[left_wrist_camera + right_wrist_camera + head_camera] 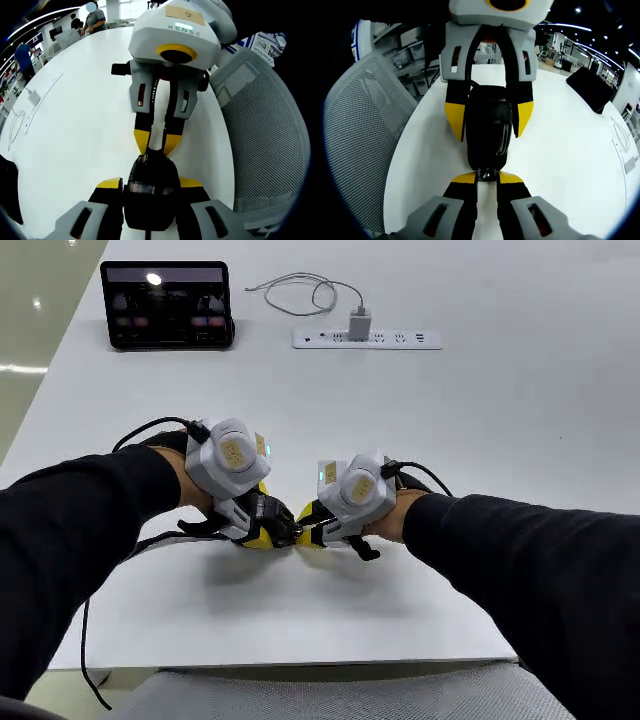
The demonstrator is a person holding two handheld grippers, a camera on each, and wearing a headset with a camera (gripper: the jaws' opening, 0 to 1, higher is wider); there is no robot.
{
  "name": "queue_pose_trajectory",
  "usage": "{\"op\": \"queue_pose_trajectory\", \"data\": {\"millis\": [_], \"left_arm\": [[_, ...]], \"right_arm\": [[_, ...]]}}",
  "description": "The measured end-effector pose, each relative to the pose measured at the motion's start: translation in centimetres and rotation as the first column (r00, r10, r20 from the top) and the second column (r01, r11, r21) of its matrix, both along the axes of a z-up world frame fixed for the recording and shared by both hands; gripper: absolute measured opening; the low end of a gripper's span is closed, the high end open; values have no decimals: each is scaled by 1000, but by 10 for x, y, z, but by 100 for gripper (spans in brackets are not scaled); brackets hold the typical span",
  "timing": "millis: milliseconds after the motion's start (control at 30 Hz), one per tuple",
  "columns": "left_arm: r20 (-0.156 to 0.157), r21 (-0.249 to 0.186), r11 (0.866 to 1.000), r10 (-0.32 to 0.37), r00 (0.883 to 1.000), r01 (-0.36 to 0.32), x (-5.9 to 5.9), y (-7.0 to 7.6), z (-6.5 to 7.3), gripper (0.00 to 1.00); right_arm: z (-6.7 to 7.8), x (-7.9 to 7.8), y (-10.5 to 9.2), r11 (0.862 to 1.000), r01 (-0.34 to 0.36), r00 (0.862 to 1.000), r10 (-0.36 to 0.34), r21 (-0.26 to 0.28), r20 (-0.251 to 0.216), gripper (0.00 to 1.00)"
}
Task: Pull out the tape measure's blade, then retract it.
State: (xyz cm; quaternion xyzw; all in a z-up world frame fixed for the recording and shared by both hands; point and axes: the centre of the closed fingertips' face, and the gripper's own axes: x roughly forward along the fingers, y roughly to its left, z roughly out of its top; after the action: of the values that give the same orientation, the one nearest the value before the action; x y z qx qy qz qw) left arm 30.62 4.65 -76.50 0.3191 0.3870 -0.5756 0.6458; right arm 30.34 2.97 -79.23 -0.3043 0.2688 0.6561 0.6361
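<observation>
Where grippers (pixel 150 183) (pixel 486 176) meet, tape measure (pixel 487 127) (black) sits.

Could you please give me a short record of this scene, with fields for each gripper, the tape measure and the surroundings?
left gripper: jaws shut on the black tape measure
right gripper: jaws pinch the blade tip at the case's mouth
pull-out: hardly begun
surface: white table
far side: tablet, power strip

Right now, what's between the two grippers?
The black tape measure. The left gripper clamps its case and the right gripper pinches its front end. Both gripper views show it.
</observation>
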Motion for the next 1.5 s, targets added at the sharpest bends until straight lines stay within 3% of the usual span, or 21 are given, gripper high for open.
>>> {"op": "queue_pose_trajectory", "data": {"millis": [333,633,700,1000,1133,1500], "left_arm": [[-4,-13,1000,16,1000,-16,2,0,0,36],[-3,-12,1000,16,1000,-16,2,0,0,36],[-1,-11,1000,16,1000,-16,2,-1,0,36],[-5,-15,1000,18,1000,-18,1,0,1,36],[-7,-22,999,26,1000,-26,1,0,2,36],[5,-17,999,32,999,-32,2,1,1,36]], "right_arm": [[-2,6,-21,998,60,997,-59,3,-40,9],[-2,5,-16,998,69,997,-69,6,-42,12],[-1,3,-12,997,79,995,-77,22,-64,13],[-3,5,-4,995,82,995,-79,50,-61,12],[-2,4,-5,998,48,999,-47,32,-28,10],[-2,6,-16,998,56,998,-56,8,-26,10]]}}
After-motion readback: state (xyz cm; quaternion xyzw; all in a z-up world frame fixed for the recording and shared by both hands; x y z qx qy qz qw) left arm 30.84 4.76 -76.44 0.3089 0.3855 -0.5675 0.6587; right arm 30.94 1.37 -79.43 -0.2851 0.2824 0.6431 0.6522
